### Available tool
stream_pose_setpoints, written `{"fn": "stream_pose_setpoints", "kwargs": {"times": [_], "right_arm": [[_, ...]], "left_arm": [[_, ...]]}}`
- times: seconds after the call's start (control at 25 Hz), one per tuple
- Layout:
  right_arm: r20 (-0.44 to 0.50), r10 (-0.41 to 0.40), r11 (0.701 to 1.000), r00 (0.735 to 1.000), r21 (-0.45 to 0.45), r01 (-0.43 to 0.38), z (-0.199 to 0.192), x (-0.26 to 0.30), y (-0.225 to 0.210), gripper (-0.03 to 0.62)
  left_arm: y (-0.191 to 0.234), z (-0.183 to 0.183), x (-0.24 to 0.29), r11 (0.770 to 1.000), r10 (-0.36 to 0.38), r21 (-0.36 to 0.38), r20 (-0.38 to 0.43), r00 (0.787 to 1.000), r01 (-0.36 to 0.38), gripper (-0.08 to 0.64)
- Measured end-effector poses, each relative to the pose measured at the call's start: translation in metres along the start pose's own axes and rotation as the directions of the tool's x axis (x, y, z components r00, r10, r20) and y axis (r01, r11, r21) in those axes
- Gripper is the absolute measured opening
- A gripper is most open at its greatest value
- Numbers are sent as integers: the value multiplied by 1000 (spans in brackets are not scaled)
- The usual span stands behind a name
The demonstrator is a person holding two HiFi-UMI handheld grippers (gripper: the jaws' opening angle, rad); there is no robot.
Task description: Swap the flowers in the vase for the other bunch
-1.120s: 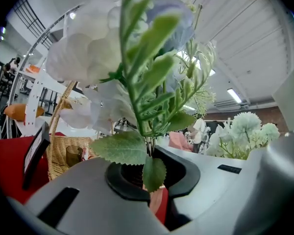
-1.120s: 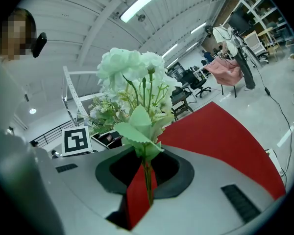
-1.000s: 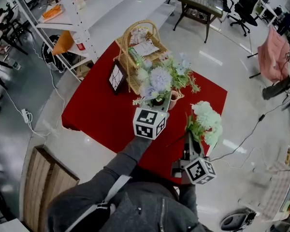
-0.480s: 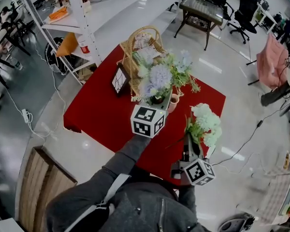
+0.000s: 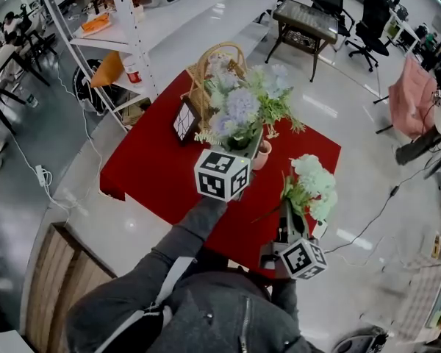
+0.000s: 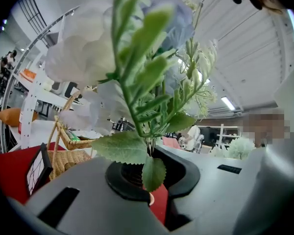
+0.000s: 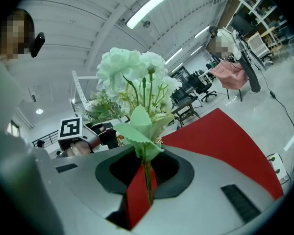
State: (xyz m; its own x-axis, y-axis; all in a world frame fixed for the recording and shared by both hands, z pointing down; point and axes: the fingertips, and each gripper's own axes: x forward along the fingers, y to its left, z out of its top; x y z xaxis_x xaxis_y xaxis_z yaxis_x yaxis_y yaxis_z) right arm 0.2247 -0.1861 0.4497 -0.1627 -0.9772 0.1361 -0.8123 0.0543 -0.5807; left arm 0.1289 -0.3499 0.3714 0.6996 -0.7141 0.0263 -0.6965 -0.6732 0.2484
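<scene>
Fingers [image 6: 118, 182] of the left gripper [image 6: 148, 176] are pinched on the stems of the lavender bunch [image 5: 239, 112], which has been raised above the pink vase [image 5: 262, 154] on the red table [image 5: 154, 171] since a second ago. Removal is judged nearly done. The white-green bunch [image 7: 132, 72] is kept clamped by the right gripper [image 7: 146, 175] beside the vase.

The purple bunch [image 5: 241, 107] is hanging right over the vase [image 5: 261, 154], crowding its mouth. The wicker basket [image 6: 68, 156] and picture frame [image 5: 184, 120] are blocking the vase's 10 to 11 o'clock side. Bare red table [image 5: 151, 171] is lying open from 7 to 9 o'clock. The pale green bunch [image 5: 312, 186] is filling 4 o'clock, seemingly clear of the vase.
</scene>
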Motion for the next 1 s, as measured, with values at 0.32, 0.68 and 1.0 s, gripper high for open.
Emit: {"fn": "stream_pose_setpoints", "kwargs": {"times": [0.32,0.68,1.0], "right_arm": [[24,16,1000,1000,1,-16,3,-16,6,58],[29,28,1000,999,6,-28,-1,-37,11,58],[17,46,999,999,9,-46,-16,-53,15,58]], "left_arm": [[-17,19,-17,1000,-28,9,16,999,28,32],[-25,17,-47,1000,-8,-7,27,1000,8,34],[-28,-1,-76,1000,18,-11,5,1000,-18,32]]}}
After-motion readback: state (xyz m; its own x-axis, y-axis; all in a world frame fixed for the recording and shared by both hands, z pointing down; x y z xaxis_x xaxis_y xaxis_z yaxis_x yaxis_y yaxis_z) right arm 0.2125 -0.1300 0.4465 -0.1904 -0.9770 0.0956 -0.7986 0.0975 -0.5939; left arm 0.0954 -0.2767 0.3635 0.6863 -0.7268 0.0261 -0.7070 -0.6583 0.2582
